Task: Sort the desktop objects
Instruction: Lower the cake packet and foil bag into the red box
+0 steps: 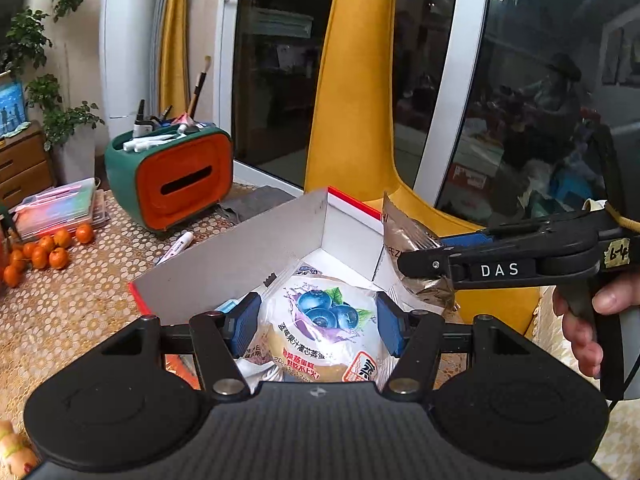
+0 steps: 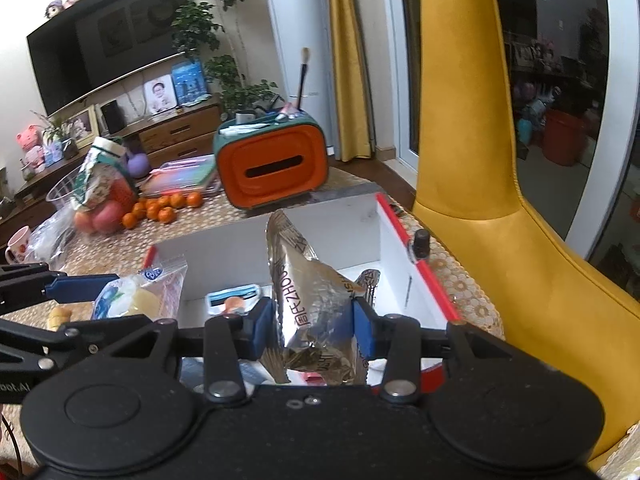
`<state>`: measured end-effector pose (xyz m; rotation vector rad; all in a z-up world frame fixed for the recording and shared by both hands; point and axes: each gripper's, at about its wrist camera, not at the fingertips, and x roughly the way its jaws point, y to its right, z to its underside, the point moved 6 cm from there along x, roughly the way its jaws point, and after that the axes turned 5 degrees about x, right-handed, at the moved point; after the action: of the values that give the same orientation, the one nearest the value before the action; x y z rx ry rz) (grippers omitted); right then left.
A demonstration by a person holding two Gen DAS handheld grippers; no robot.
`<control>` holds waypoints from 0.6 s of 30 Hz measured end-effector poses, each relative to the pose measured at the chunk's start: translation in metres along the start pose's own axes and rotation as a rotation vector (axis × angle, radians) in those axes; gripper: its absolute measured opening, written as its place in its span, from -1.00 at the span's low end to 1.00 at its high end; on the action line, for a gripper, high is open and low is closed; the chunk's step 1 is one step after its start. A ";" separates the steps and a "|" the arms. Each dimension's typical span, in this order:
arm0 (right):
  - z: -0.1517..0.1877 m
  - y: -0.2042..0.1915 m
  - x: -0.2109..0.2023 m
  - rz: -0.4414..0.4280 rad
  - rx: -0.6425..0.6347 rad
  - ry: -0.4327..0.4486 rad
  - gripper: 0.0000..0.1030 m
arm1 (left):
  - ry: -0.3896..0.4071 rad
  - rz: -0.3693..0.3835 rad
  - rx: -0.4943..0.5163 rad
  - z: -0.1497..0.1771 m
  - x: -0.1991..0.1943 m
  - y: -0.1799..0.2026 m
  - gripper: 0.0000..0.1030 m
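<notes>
Left wrist view: my left gripper point(image 1: 316, 326) has its jaws clamped on the blueberry bun packet point(image 1: 324, 332), held just above the near edge of the open white box point(image 1: 256, 248) on the tabletop point(image 1: 80, 292). The right gripper point(image 1: 424, 266) sits at right, gripping the silver snack pouch point(image 1: 404, 236).

Right wrist view: jaws clamped on the pouch, over the box interior. Step in hand, I judge: carrying both into the box. Next: lower, then part the jaws.
</notes>
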<state>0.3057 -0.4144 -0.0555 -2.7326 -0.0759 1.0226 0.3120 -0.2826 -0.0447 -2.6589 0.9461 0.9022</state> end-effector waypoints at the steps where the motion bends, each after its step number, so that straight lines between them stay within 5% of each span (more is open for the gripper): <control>1: 0.000 0.002 0.003 0.000 0.003 -0.001 -0.19 | -0.006 -0.001 0.001 -0.001 0.005 0.000 0.16; 18: -0.017 0.015 0.071 0.030 0.027 -0.050 -0.20 | -0.108 -0.026 0.007 -0.003 0.079 -0.012 0.16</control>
<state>0.3705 -0.4230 -0.0920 -2.6925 -0.0285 1.0916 0.3695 -0.3150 -0.0898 -2.5806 0.8865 1.0229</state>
